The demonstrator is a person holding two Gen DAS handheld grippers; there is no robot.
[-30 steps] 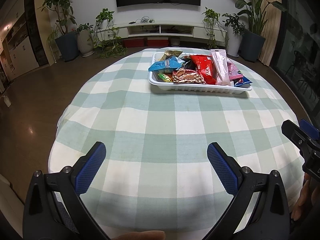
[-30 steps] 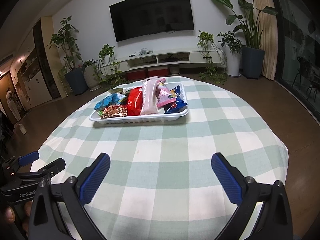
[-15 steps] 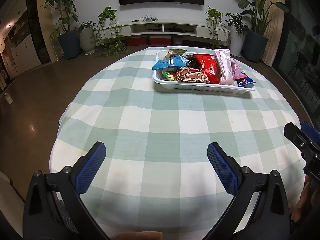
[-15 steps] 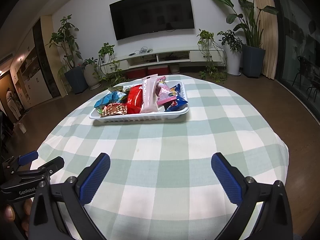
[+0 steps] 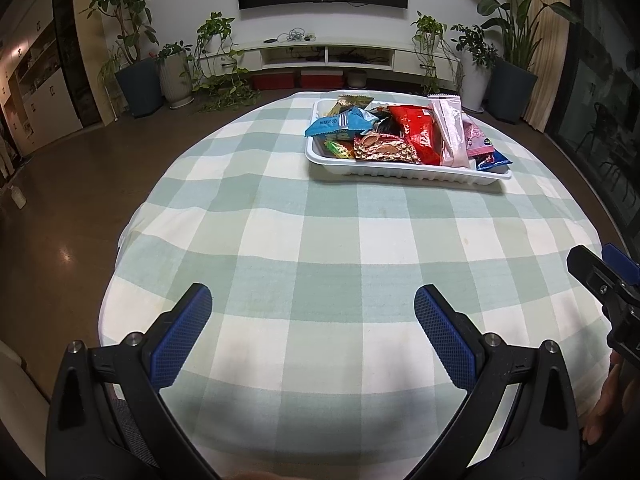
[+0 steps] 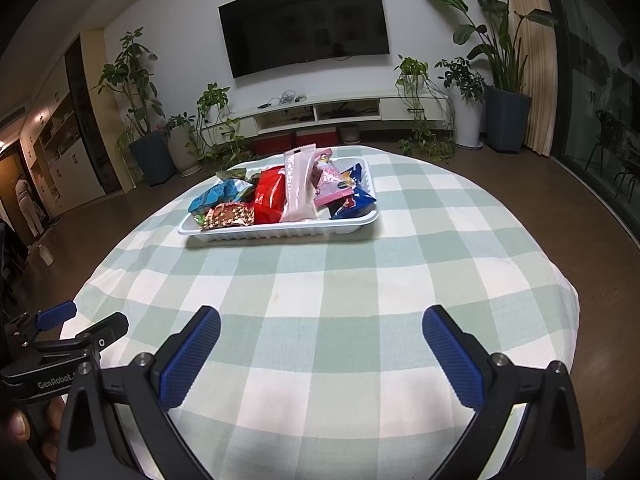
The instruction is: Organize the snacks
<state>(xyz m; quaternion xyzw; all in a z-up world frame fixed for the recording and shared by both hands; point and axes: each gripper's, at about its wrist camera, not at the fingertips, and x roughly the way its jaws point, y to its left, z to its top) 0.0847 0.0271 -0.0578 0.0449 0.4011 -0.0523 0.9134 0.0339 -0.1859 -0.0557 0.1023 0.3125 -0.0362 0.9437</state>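
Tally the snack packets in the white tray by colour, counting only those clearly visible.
Light blue: 1
Red: 1
Pale pink, long: 1
Bright pink: 1
Dark blue: 1
Brown-gold: 1
Olive-gold: 1
Green: 1
Total: 8; others may be hidden underneath.

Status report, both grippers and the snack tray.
Left gripper open, empty. Right gripper open, empty. Tray full, far side of table. Nothing between.

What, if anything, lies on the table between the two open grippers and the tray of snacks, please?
Nothing visible does. Only bare checked tablecloth lies between the left gripper and the white tray, and likewise between the right gripper and the tray. Both grippers are open and hold nothing; the snacks sit piled in the tray.
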